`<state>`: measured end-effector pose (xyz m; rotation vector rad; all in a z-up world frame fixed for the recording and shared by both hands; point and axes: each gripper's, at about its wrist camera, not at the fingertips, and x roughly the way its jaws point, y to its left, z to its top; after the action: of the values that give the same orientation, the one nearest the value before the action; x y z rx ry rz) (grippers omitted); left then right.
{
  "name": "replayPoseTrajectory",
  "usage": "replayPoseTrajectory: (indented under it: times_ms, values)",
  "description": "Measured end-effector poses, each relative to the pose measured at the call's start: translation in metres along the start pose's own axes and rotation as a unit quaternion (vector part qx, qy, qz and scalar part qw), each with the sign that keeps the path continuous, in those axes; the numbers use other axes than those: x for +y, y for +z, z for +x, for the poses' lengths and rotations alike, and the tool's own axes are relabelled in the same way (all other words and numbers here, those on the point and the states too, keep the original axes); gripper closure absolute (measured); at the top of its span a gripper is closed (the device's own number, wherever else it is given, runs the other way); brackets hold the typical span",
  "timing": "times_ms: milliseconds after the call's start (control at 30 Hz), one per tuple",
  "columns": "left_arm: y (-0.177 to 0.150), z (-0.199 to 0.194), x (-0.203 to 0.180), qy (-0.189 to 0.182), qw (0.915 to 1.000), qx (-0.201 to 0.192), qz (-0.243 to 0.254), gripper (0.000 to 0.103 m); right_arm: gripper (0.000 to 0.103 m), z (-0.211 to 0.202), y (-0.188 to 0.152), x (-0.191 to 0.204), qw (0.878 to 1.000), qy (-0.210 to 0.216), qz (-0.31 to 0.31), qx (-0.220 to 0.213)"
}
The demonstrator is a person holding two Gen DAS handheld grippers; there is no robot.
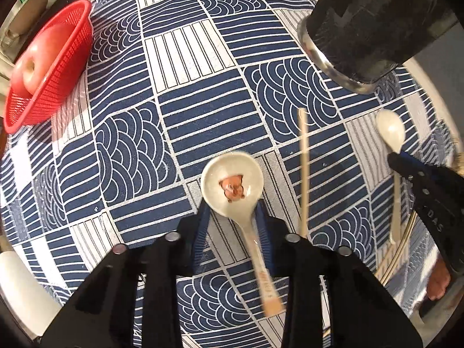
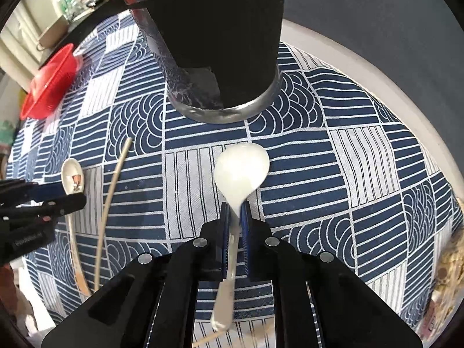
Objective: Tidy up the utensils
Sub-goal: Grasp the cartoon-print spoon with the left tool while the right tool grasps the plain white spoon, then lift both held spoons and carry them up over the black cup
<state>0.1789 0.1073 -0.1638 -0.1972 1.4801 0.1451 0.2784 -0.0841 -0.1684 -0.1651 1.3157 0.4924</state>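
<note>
Right claw (image 2: 235,211): clamps plain white spoon (image 2: 242,171) by its neck, bowl toward black holder (image 2: 220,58) at 12 o'clock, apparently for deposit. Left claw (image 1: 232,220): wide, straddling printed spoon (image 1: 232,185), no grip evident.

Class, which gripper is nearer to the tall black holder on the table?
Right. The right gripper, holding a plain white spoon, sits just before the black holder; the left gripper is farther off, to the holder's left.
</note>
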Motion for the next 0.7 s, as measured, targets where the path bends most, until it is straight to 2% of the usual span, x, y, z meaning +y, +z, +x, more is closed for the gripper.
replayPoseTrajectory:
  times_ms: [33, 100, 333, 533, 567, 700]
  values:
    - [-0.002, 0.0, 0.005, -0.008, 1.0, 0.002, 0.001, 0.094, 0.095, -0.001, -0.003, -0.003, 1.0, 0.013, 0.01, -0.003]
    - [-0.006, -0.001, 0.016, -0.032, 0.9995, 0.005, 0.002, 0.096, 0.095, -0.002, -0.01, -0.003, 0.999, 0.025, 0.02, -0.011]
    - [-0.021, -0.004, 0.042, -0.063, 0.9979, 0.009, 0.01, 0.097, 0.095, -0.014, -0.035, -0.008, 0.996, 0.064, 0.054, -0.037]
    - [-0.033, -0.001, 0.057, -0.06, 0.9977, 0.009, 0.03, 0.098, 0.095, -0.035, -0.056, -0.008, 0.989, 0.1, 0.083, -0.069]
    - [-0.032, -0.012, 0.067, -0.06, 0.9976, 0.009, 0.032, 0.098, 0.095, -0.037, -0.057, -0.008, 0.988, 0.105, 0.085, -0.071]
    - [-0.056, -0.015, 0.061, -0.067, 0.9969, 0.008, 0.042, 0.098, 0.095, -0.048, -0.068, -0.005, 0.984, 0.127, 0.092, -0.09]
